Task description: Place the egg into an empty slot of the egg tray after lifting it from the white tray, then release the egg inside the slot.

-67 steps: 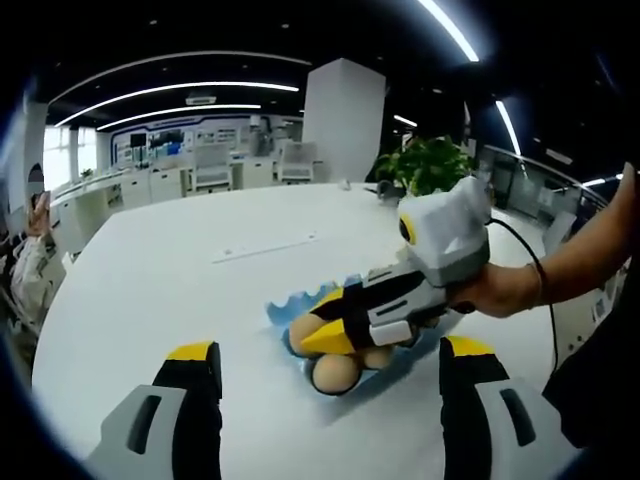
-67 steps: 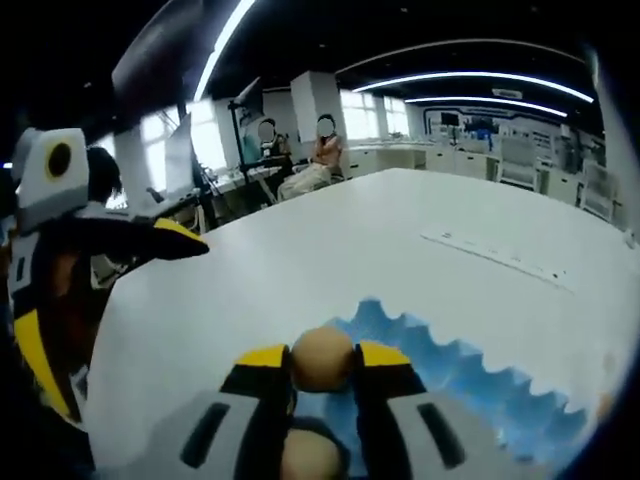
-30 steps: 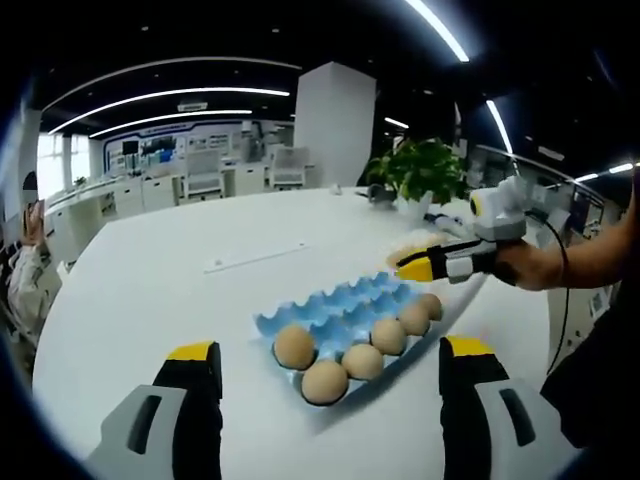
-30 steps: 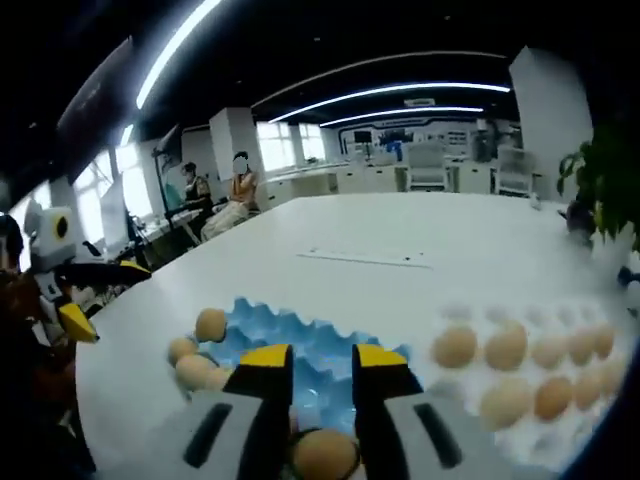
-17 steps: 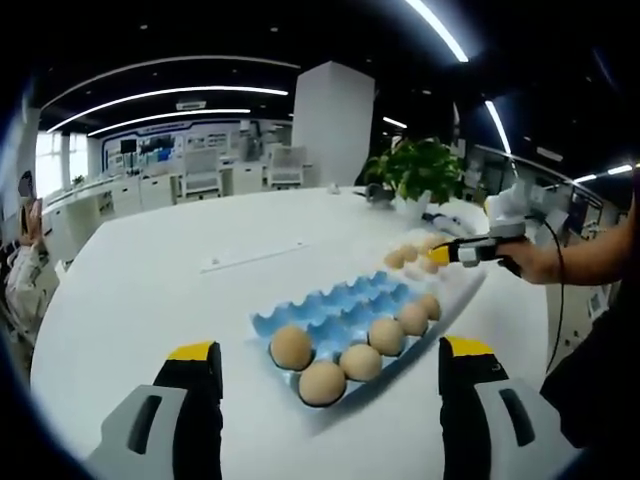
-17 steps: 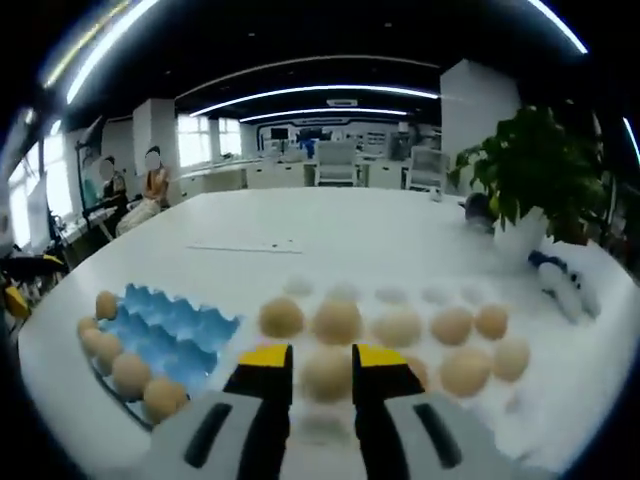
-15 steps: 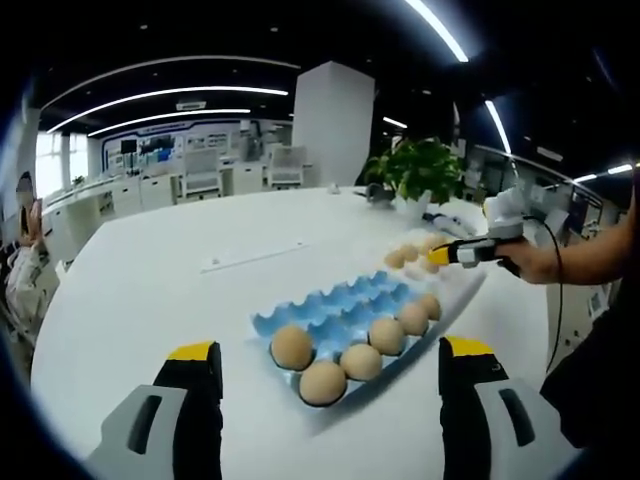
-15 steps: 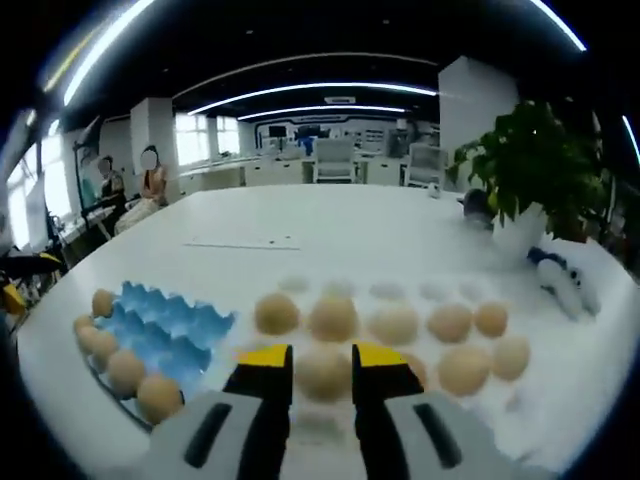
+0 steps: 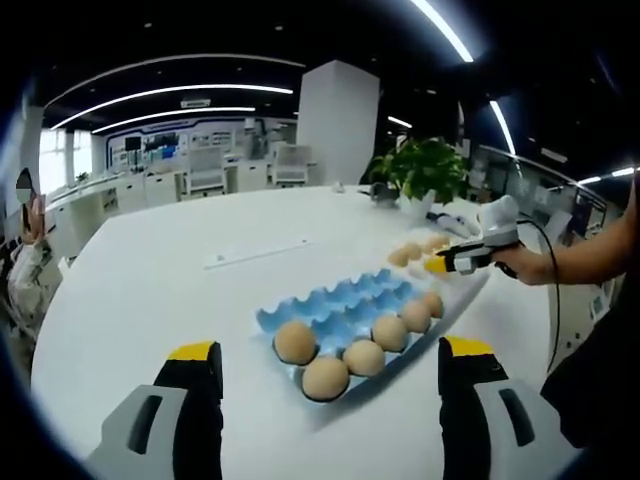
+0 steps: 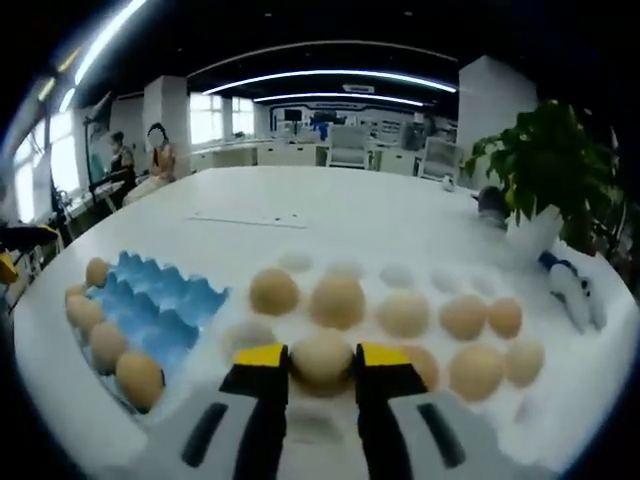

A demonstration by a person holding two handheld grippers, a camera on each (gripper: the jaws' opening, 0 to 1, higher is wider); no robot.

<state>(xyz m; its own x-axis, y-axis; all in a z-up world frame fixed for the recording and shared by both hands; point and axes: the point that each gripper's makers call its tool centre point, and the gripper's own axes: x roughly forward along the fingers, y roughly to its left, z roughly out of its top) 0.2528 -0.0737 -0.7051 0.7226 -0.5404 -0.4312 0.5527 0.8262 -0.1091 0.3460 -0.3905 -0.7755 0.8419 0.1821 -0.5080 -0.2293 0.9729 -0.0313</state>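
In the left gripper view the blue egg tray (image 9: 345, 305) lies mid-table with several eggs along its near edge, such as one egg (image 9: 326, 377). My left gripper (image 9: 329, 350) hovers before it, jaws wide apart and empty. Farther right, my right gripper (image 9: 440, 265), held by a hand (image 9: 525, 265), reaches over the white tray (image 9: 447, 285). In the right gripper view my right gripper (image 10: 323, 356) has an egg (image 10: 322, 358) filling the gap between its jaws, down on the white tray (image 10: 395, 275) among several other eggs. The blue egg tray (image 10: 160, 300) sits to the left.
A potted plant (image 10: 545, 165) stands beyond the white tray, also seen as the plant (image 9: 420, 165). A thin white strip (image 9: 258, 253) lies on the round white table (image 9: 150, 290). A seated person (image 10: 155, 160) is far off by the windows.
My right gripper left the blue tray after setting an egg there, swung to the white tray and lowered around an egg. The left gripper has barely moved.
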